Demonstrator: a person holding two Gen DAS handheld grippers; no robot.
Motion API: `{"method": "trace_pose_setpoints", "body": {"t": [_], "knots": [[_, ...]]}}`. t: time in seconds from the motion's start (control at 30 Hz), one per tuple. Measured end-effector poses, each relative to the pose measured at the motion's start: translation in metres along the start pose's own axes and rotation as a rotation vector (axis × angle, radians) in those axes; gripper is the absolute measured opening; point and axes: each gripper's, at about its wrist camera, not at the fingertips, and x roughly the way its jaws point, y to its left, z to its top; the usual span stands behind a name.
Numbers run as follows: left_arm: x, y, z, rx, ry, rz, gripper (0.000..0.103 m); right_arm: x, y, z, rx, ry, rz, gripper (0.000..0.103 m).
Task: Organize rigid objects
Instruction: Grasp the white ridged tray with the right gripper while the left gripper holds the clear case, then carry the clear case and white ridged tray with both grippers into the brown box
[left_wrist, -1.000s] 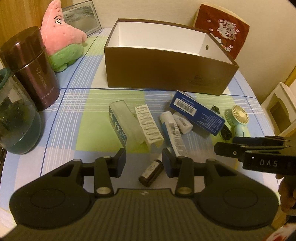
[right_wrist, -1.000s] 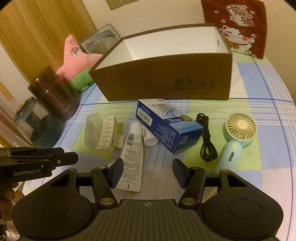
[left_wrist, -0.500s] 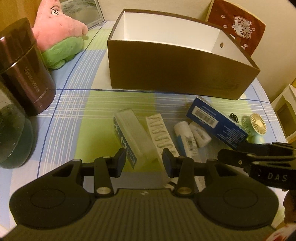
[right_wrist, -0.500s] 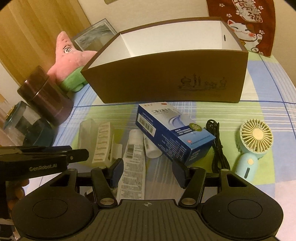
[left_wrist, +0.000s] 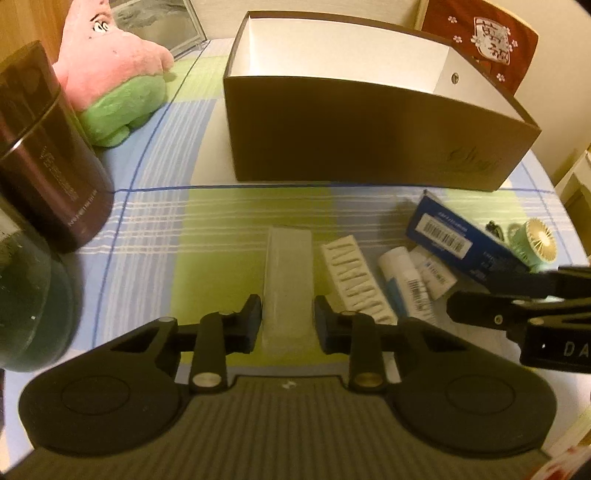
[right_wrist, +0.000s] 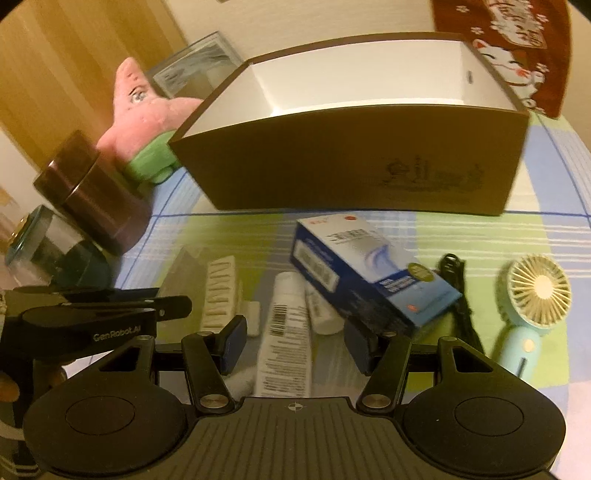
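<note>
Checked tablecloth (left_wrist: 155, 236) — case (left_wrist: 287, 273) between left gripper (left_wrist: 287, 319) fingers

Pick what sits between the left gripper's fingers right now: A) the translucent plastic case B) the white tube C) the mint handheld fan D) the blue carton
A: in the left wrist view the translucent plastic case lies between the left gripper's two pads, a thin gap still visible on each side, so the gripper is open around it.
</note>
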Motion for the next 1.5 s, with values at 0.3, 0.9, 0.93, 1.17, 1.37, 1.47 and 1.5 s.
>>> {"method": "trace_pose_setpoints", "body": {"t": [0.3, 0.9, 0.93, 1.17, 1.37, 1.47, 1.5], "knots": [[-0.009, 0.021, -0.012, -0.007, 0.001, 0.068, 0.028, 0.019, 0.031, 0.004, -0.093, 0.032, 0.043, 0.059], [0.014, 0.032, 0.003, 0.097, 0.04, -0.01, 0.028, 0.071, 0.067, 0.005, -0.195, 0.099, -0.014, 0.042], [0.015, 0.032, 0.003, 0.097, 0.042, -0.016, 0.028, 0.074, 0.067, 0.006, -0.196, 0.102, -0.023, 0.04], [0.018, 0.032, 0.004, 0.104, 0.039, -0.02, 0.028, 0.081, 0.07, 0.006, -0.211, 0.102, -0.055, 0.028], [0.013, 0.037, 0.005, 0.098, 0.019, -0.01, 0.028, 0.074, 0.07, 0.005, -0.2, 0.061, -0.058, 0.028], [0.007, 0.043, 0.007, 0.087, 0.004, -0.006, 0.028, 0.069, 0.07, 0.007, -0.179, 0.041, -0.048, 0.028], [0.005, 0.044, 0.007, 0.084, -0.002, -0.005, 0.028, 0.067, 0.07, 0.008, -0.171, 0.034, -0.044, 0.028]]}}
